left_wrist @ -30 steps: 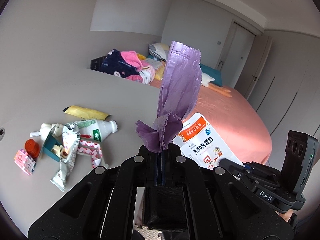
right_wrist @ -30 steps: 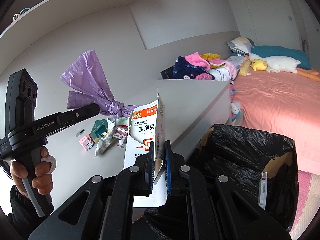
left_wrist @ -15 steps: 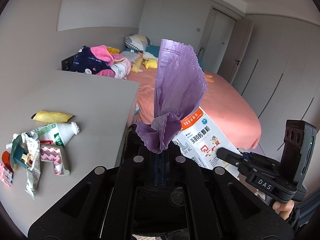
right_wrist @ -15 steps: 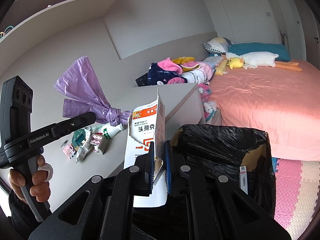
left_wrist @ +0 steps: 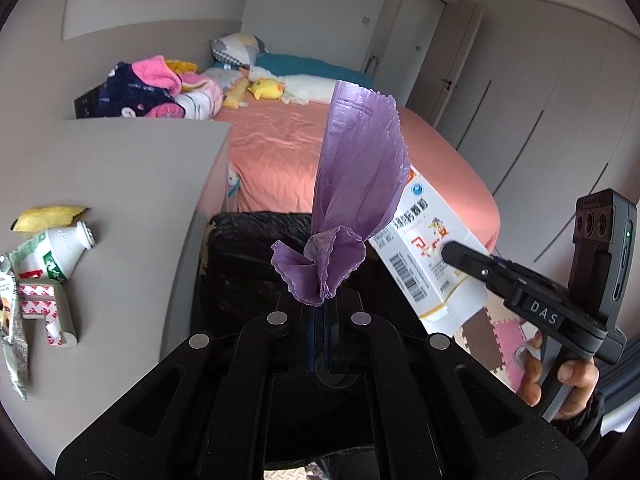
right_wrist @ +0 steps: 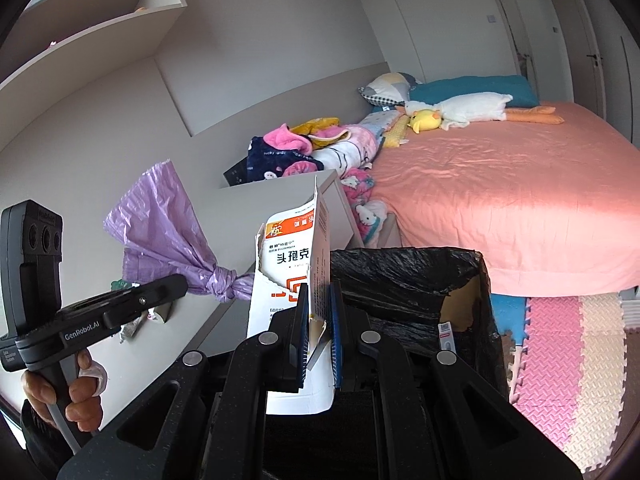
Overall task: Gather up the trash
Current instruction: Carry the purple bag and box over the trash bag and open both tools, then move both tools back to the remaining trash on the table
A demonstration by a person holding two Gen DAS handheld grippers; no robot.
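The left gripper (left_wrist: 319, 312) is clamped on a knotted purple bag (left_wrist: 356, 184). The right gripper (right_wrist: 319, 334) is clamped on a torn white box (right_wrist: 292, 264). Both are held over a bin with a black liner (right_wrist: 404, 280), beside the grey desk (left_wrist: 120, 184). A bottle (left_wrist: 52, 252) and wrappers (left_wrist: 16, 320) lie on the desk. Behind is a bed with a pink sheet (right_wrist: 500, 184), and foam mats (right_wrist: 560, 360) cover the floor.

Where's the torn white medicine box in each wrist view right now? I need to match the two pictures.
Left wrist view: the white medicine box is right of centre, behind the purple bag, pinched by the right gripper.
Right wrist view: it stands at centre, clamped upright between the jaws.
Shared landmark: the black-lined trash bin, directly beyond the box.
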